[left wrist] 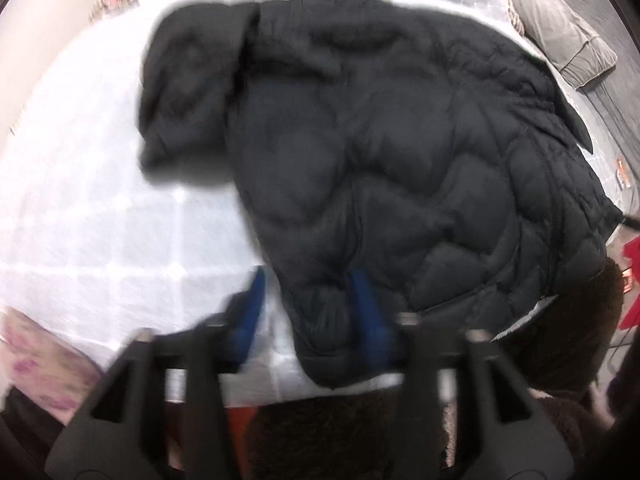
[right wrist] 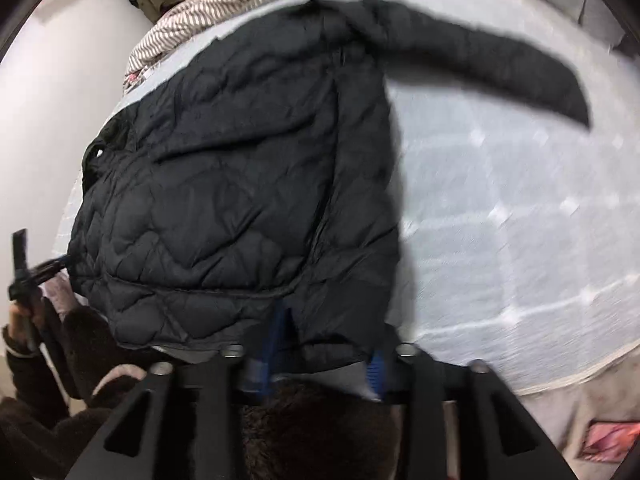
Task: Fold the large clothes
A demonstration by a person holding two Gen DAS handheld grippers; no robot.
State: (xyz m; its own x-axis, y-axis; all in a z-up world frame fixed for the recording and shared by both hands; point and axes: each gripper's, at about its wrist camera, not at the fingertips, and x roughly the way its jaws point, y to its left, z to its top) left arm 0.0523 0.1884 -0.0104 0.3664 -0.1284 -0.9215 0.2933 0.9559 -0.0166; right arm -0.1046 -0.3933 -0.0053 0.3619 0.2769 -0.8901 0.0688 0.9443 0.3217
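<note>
A black quilted puffer jacket (left wrist: pixel 400 140) lies spread on the white checked bed cover (left wrist: pixel 100 220). In the left wrist view one sleeve (left wrist: pixel 192 80) sticks out at the upper left. My left gripper (left wrist: pixel 310 304) is open over the jacket's near hem corner; the cloth lies between the blue fingers (left wrist: pixel 254 300) with a gap on the left side. In the right wrist view the jacket (right wrist: pixel 240 180) fills the left half and its other sleeve (right wrist: pixel 500 60) reaches right. My right gripper (right wrist: pixel 326 356) is open at the other hem corner, which drapes loosely between its fingertips (right wrist: pixel 376 372).
Striped bedding (right wrist: pixel 200 12) is bunched at the far end, with a grey pillow (left wrist: pixel 560 32) beside it. A pale wall (right wrist: pixel 48 100) runs along the left. A person's dark fuzzy sleeve (left wrist: pixel 580 320) sits near the hem. The bed cover (right wrist: pixel 520 220) lies bare to the right.
</note>
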